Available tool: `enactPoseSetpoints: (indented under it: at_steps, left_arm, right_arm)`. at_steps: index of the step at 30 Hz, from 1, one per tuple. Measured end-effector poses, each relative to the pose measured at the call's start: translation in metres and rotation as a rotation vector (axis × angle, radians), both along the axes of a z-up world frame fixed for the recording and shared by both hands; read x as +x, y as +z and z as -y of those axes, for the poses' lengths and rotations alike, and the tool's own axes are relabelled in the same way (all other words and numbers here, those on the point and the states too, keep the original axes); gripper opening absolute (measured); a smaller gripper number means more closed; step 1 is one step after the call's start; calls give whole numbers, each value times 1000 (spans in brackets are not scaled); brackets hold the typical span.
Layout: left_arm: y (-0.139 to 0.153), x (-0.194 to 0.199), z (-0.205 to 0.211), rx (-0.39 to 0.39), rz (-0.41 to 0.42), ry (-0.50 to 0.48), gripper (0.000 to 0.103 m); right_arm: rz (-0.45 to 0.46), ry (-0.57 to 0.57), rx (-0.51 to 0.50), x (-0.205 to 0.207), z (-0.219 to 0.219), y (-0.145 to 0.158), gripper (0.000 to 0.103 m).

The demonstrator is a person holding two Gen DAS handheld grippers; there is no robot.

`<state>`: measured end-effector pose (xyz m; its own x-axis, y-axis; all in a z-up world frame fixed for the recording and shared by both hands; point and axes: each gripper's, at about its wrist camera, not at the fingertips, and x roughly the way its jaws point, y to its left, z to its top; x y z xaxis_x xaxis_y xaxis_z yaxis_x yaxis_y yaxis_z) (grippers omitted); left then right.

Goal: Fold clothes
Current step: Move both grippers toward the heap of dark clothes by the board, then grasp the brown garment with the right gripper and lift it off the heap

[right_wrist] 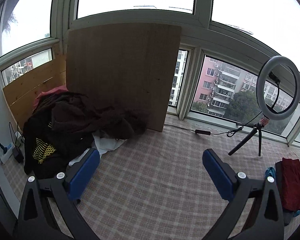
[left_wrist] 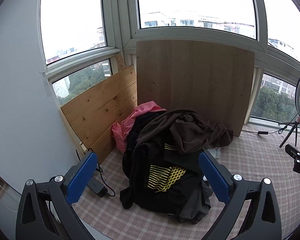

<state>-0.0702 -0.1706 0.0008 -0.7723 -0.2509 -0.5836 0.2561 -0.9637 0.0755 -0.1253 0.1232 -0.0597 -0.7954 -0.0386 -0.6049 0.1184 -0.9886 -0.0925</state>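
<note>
- Left claw (left_wrist: 147, 177) — blue pads spread wide, grasping nothing, poised above a heap of unfolded clothes (left_wrist: 170, 160).
- The heap lies on a checked cloth (left_wrist: 250, 170) in the corner, against a pine panel (left_wrist: 102, 108) and a tall brown board (left_wrist: 194, 86).
- On top of the heap, a brown garment (left_wrist: 190, 132); below it, a black top with yellow line print (left_wrist: 164, 178); at the back, a pink garment (left_wrist: 128, 124).
- Right claw (right_wrist: 151, 176) — also spread wide and empty, over bare checked cloth, to the right of the heap.
- A folded red garment (right_wrist: 292, 184) lies at the far right, well apart from the heap.
- A ring light on a tripod (right_wrist: 278, 88) stands by the window.
- No containers are in view.
</note>
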Motion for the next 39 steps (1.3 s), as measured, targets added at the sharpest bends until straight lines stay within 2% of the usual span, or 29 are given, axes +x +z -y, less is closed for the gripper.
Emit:
enactPoseSetpoints:
  at_steps: [14, 27, 35, 36, 39]
  left_arm:
    - [-18, -42, 29, 13, 38, -1, 102]
    - [-48, -95, 52, 19, 105, -11, 102]
    - [-56, -110, 74, 26, 115, 27, 102]
    - [-57, -110, 78, 26, 115, 35, 102]
    - [-58, -106, 90, 22, 115, 64, 102]
  right_arm:
    - [43, 36, -17, -62, 48, -19, 103]
    - [208, 70, -116, -156, 89, -84, 103]
    - [351, 186, -385, -211, 146, -108, 103]
    - [370, 201, -407, -217, 155, -111, 103]
    - [438, 218, -381, -233, 184, -125, 103]
